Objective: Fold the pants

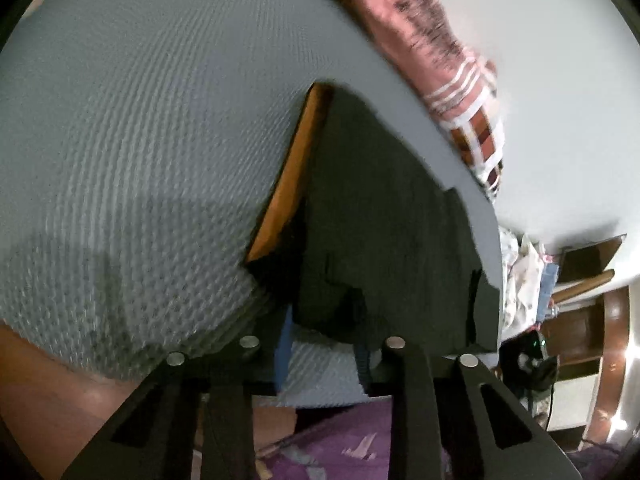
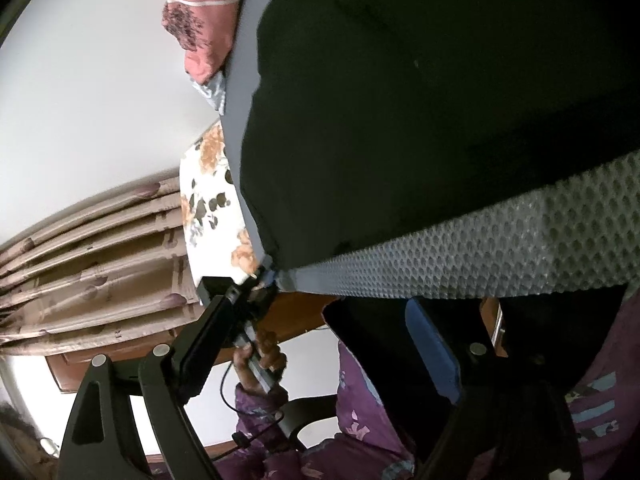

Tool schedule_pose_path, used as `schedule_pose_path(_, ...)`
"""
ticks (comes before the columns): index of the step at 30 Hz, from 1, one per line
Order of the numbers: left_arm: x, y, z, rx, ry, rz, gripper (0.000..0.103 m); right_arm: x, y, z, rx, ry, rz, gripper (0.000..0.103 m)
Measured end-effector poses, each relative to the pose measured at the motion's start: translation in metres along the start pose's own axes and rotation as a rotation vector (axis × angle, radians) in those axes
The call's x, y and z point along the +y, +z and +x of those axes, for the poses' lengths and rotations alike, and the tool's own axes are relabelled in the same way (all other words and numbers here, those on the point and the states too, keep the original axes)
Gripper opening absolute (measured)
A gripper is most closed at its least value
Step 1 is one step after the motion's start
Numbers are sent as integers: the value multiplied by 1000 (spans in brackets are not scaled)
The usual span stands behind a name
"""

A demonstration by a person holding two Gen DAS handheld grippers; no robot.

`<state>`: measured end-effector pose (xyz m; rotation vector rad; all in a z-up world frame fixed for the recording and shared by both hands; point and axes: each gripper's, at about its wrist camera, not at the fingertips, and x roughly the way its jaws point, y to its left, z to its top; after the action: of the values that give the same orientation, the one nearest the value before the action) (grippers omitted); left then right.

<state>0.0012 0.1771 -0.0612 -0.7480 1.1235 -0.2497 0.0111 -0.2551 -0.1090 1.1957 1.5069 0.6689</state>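
Dark pants lie spread on a grey honeycomb mat. In the left wrist view my left gripper stands at the mat's near edge. Its jaws are narrow, and the pants' hem corner is pinched between the blue pad and the other one. The right wrist view shows the same pants coming to a point exactly at the left gripper's tip. My right gripper hangs just below the mat's edge. Its jaws are wide apart and hold nothing; the pants lie above them.
A pink striped pillow lies beyond the pants by the white wall. A wooden edge shows beside the pants. A floral cloth and a curtain are at the left. The person's hand and purple clothing are close below.
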Motion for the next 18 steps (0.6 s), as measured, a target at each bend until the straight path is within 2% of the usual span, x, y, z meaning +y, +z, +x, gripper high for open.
schedule_pose_path(1,-9,5,-6,-37,9,38,21,1,-1,0,-1,0,-3,86)
schedule_pose_path(2,-18,11,-12,-76,21,75,14,1,-1,-1,-3,-1,-7,86)
schedule_pose_path(4,-31,20,-21,-123,28,133,12,1,-1,-3,-10,1,-5,87)
schedule_pose_path(7,-29,21,-13,-120,53,139,12,-3,1,-5,-17,12,13,90)
schedule_pose_path(10,-14,19,9,-92,162,161,12,-8,2,-2,-9,18,27,90)
schedule_pose_path(13,5,17,9,-100,100,79,10,-8,1,-1,7,9,29,90)
schedule_pose_path(18,5,18,11,-104,104,123,15,-10,4,-1,-3,20,36,93)
